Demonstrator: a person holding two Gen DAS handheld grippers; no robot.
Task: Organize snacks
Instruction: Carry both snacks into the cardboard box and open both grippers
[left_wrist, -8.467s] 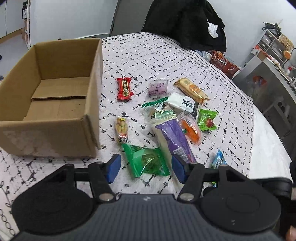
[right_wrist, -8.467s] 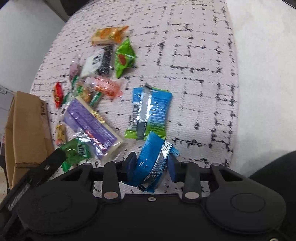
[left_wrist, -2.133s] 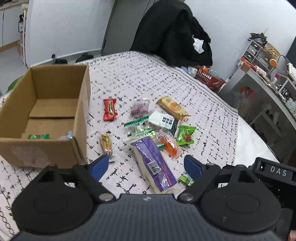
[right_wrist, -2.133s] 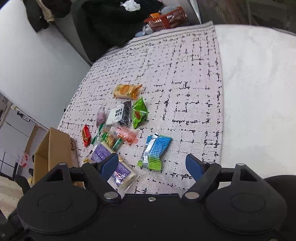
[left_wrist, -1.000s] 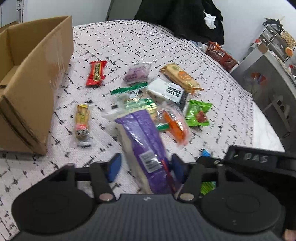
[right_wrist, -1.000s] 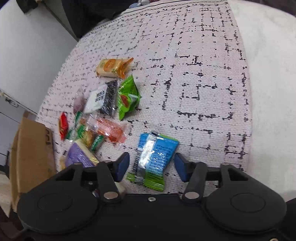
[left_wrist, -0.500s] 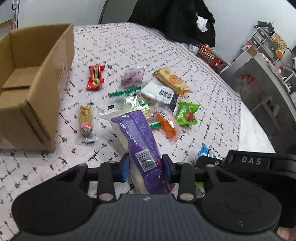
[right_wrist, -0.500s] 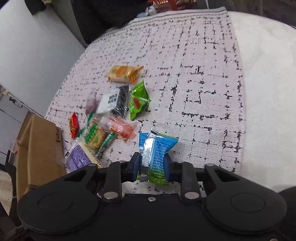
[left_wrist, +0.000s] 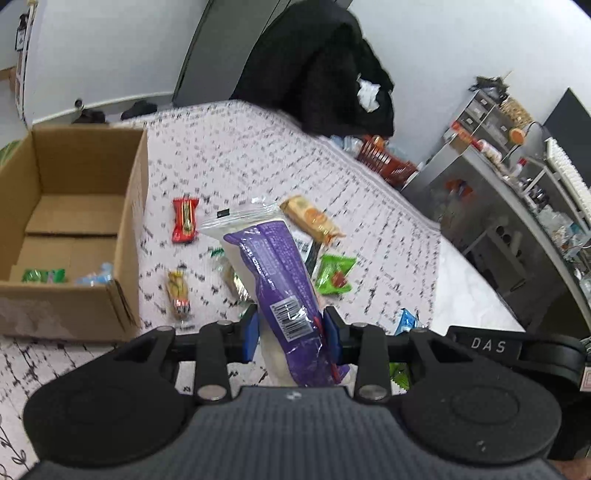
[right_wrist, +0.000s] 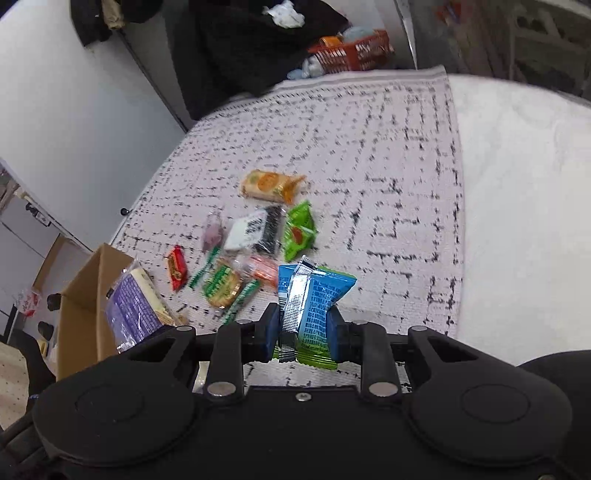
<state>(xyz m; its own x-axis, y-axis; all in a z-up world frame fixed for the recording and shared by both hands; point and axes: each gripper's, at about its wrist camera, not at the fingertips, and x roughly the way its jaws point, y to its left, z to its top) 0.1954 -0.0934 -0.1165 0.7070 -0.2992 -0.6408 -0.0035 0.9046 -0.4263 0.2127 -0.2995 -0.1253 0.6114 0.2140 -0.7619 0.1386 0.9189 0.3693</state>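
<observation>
Left wrist view: the left hand-held gripper (left_wrist: 290, 338) is clamped on the purple packet (left_wrist: 275, 266), whose far end juts up and away, off the patterned blanket (left_wrist: 236, 147). Ahead and to its left stands the open cardboard box (left_wrist: 133, 229), with a few small wrappers on its floor. Beyond the fingers lie the red bar (left_wrist: 184, 220), a yellow snack (left_wrist: 177, 291), the orange packet (left_wrist: 310, 219) and a green packet (left_wrist: 334, 275).

Right wrist view: the right hand-held gripper (right_wrist: 303, 332) is pinching the blue-and-green packet (right_wrist: 314, 302), lifted clear of the blanket. Ahead and slightly left sits the loose pile of snacks; the box is far left.
</observation>
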